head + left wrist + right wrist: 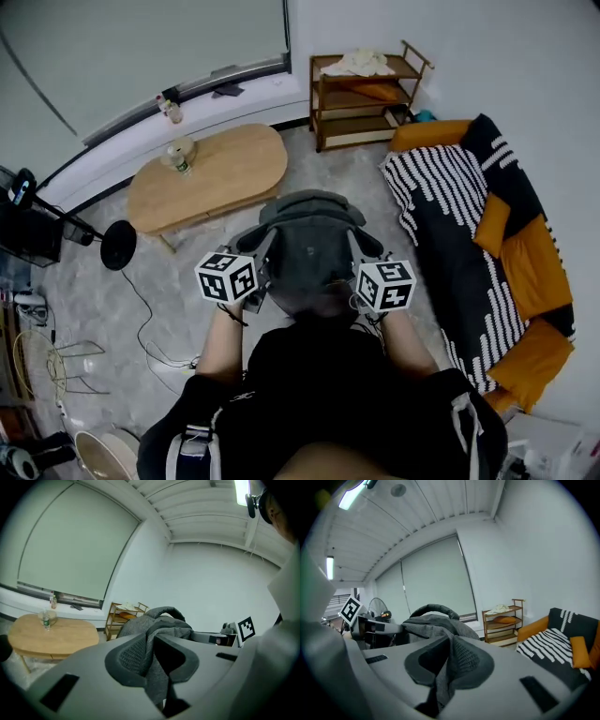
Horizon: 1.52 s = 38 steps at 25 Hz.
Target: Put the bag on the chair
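A dark grey fabric bag [309, 246] hangs in the air in front of the person, held from both sides. My left gripper [265, 272] is shut on the bag's left edge; in the left gripper view the grey cloth [157, 667] is pinched between the jaws. My right gripper [354, 270] is shut on the right edge, with the cloth [440, 677] squeezed between its pads. The bag's top handle [433, 608] arches above the fabric. No chair shows in any view.
An oval wooden table [208, 173] with a bottle [180, 157] stands ahead to the left. A wooden shelf [366, 89] is in the far corner. A sofa [487, 253] with striped blanket and orange cushions runs along the right. Cables and a stand [117, 244] lie left.
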Each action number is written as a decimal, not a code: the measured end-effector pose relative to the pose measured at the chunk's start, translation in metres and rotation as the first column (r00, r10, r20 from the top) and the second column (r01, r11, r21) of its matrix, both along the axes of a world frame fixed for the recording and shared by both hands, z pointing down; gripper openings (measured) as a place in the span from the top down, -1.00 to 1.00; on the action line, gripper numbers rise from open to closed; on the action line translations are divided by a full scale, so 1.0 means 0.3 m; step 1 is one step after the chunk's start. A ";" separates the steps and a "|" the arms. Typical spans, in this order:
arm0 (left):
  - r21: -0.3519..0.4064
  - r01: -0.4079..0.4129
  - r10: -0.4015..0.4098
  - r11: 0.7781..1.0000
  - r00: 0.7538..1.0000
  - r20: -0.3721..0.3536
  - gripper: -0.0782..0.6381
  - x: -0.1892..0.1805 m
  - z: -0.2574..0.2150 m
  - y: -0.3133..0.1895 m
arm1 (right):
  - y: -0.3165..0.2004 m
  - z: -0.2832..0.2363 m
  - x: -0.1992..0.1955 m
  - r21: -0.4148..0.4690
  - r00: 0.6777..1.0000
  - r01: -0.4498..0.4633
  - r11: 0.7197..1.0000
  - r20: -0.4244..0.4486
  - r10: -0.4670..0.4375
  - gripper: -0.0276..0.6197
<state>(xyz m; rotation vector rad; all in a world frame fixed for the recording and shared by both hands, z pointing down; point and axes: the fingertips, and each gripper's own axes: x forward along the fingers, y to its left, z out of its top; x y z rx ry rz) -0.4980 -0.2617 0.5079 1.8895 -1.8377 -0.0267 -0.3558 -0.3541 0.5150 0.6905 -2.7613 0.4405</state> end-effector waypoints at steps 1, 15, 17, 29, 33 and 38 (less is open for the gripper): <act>-0.004 -0.029 0.029 1.000 1.000 -0.001 0.58 -0.013 0.009 -0.014 | 0.000 0.011 -0.005 -0.005 1.000 -0.026 1.000 -0.007 0.026 0.76; -0.113 -0.386 0.381 0.916 0.922 -0.060 0.58 -0.033 0.285 -0.154 | 0.049 0.278 0.050 -0.095 0.919 -0.382 0.919 -0.141 0.368 0.77; -0.137 -0.425 0.418 0.895 0.905 -0.072 0.58 -0.001 0.332 -0.172 | 0.059 0.328 0.086 -0.116 0.901 -0.422 0.899 -0.167 0.401 0.77; -0.298 -0.556 0.544 0.776 0.829 -0.130 0.61 0.165 0.712 -0.242 | 0.026 0.709 0.259 -0.189 0.812 -0.546 0.816 -0.357 0.461 0.78; -0.216 -0.577 0.573 0.788 0.815 -0.083 0.61 0.173 0.728 -0.309 | -0.038 0.733 0.275 -0.120 0.799 -0.560 0.820 -0.340 0.496 0.77; -0.244 -0.565 0.583 0.788 0.812 0.004 0.60 0.182 0.753 -0.375 | -0.104 0.758 0.283 0.011 0.773 -0.553 0.833 -0.367 0.518 0.75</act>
